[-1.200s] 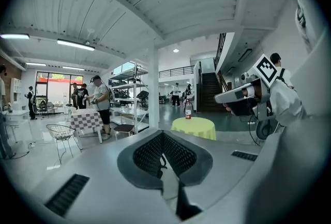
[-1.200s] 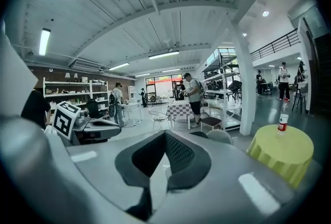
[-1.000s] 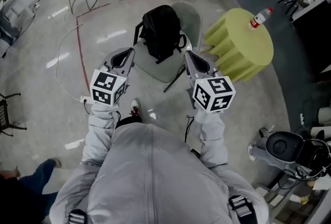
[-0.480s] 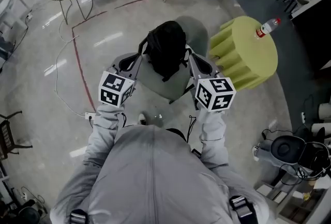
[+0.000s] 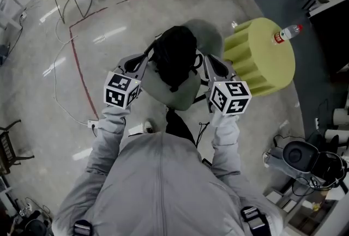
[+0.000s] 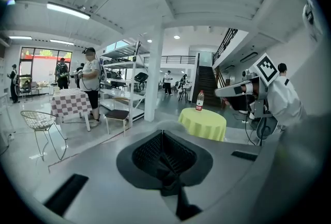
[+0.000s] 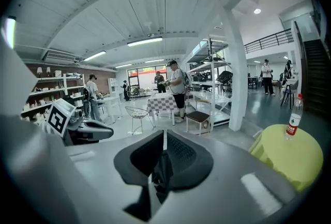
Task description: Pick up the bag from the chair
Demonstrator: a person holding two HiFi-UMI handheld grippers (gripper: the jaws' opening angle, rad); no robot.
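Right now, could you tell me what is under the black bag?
The seat of the grey chair, on which the black bag rests. The patch directly beneath is covered and cannot be seen.

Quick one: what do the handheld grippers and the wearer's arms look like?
Left gripper and right gripper: smooth grey shells, black ribbed fingers, each with a white cube bearing black square markers. Sleeves are light grey.

- We find no word, number or brand that we can read in any view.
- The bottle [image 5: 286, 34] on the yellow table [image 5: 262, 60] wears a red label, its print too small for us to read.
- The cube [image 5: 121, 89] on the left claw [image 5: 148, 58] and the cube [image 5: 230, 97] on the right claw [image 5: 203, 59] show only black-and-white square patterns, no letters.
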